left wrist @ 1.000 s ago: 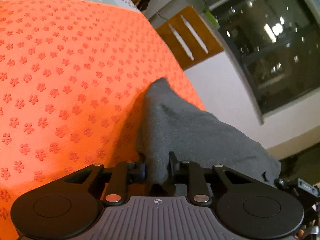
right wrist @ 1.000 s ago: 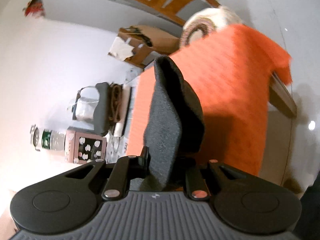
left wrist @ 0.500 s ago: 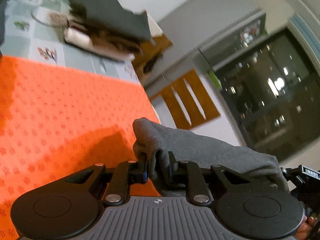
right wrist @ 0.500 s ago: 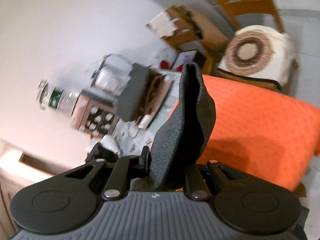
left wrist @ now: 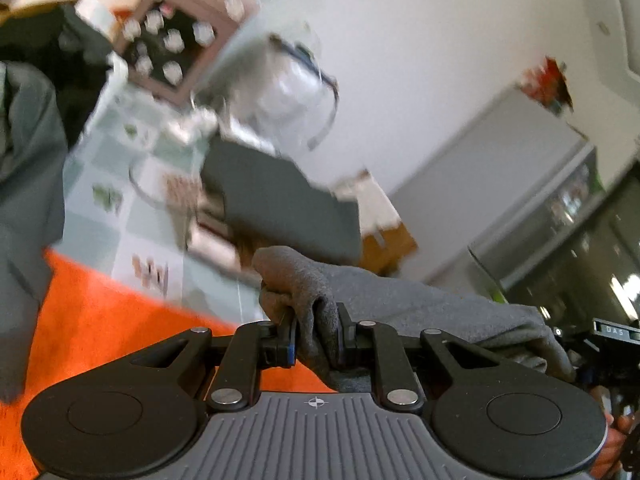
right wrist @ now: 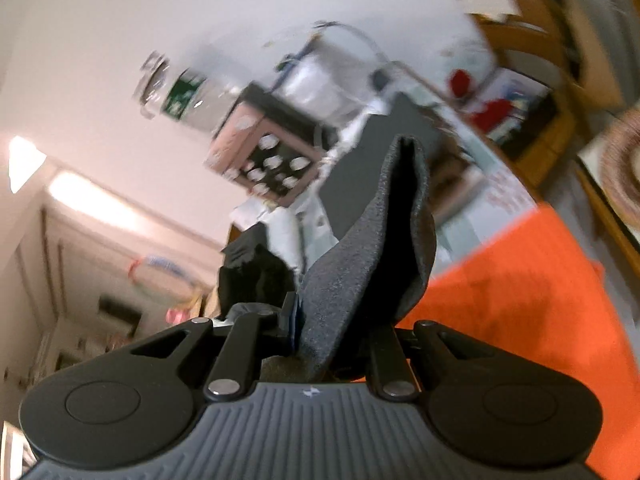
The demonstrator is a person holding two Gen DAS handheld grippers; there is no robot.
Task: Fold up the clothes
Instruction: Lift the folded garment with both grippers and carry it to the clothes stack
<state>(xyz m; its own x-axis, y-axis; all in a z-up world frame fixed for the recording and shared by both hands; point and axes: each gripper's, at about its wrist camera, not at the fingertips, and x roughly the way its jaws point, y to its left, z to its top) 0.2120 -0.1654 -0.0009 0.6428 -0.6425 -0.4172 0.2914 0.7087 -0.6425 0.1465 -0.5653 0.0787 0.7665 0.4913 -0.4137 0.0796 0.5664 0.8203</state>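
Note:
A grey garment [left wrist: 420, 304] is held up in the air between both grippers, above the orange paw-print cloth [left wrist: 92, 332] on the table. My left gripper [left wrist: 316, 340] is shut on one bunched corner of it; the cloth stretches off to the right. My right gripper [right wrist: 320, 336] is shut on another part of the garment [right wrist: 372, 264], which stands up as a folded flap in front of the camera. The orange cloth also shows in the right wrist view [right wrist: 532, 300].
At the table's far end lie a stack of folded dark clothes [left wrist: 276, 200], a pink box with white dots [left wrist: 176, 44], a clear plastic container [left wrist: 292, 92] and a water bottle [right wrist: 172, 88]. Another grey cloth [left wrist: 28, 184] hangs at the left. Wooden chairs [right wrist: 536, 40] stand beyond.
Both grippers have lifted and tilted up with the garment, so it has come off the orange cloth. The far end of the table and the wall have come into view.

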